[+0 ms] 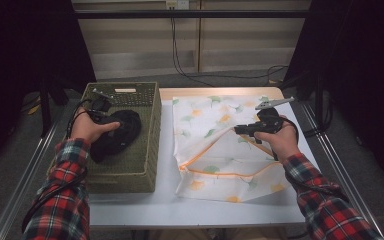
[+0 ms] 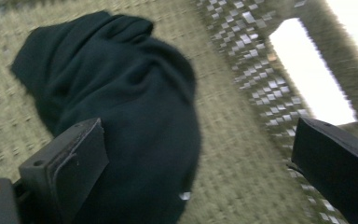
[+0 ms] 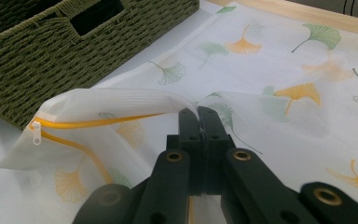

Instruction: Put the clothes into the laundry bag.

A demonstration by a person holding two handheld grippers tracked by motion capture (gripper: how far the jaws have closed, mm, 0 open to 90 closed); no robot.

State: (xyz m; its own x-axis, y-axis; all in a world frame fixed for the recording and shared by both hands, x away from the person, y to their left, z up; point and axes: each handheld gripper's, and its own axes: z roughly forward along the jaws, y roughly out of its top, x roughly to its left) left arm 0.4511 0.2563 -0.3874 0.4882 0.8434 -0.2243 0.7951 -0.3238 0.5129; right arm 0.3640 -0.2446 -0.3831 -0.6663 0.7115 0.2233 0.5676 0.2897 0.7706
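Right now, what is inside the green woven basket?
Inside the green woven basket lies a dark cloth, bunched on the woven floor, with the open left gripper above it. Whatever lies beneath the cloth is covered.

We record a dark garment (image 1: 116, 134), crumpled, lying in the green woven basket (image 1: 147, 145) at nine o'clock. At three o'clock lies a white mesh bag (image 1: 215, 150), ginkgo-leaf print, orange zipper open, upper edge lifted.
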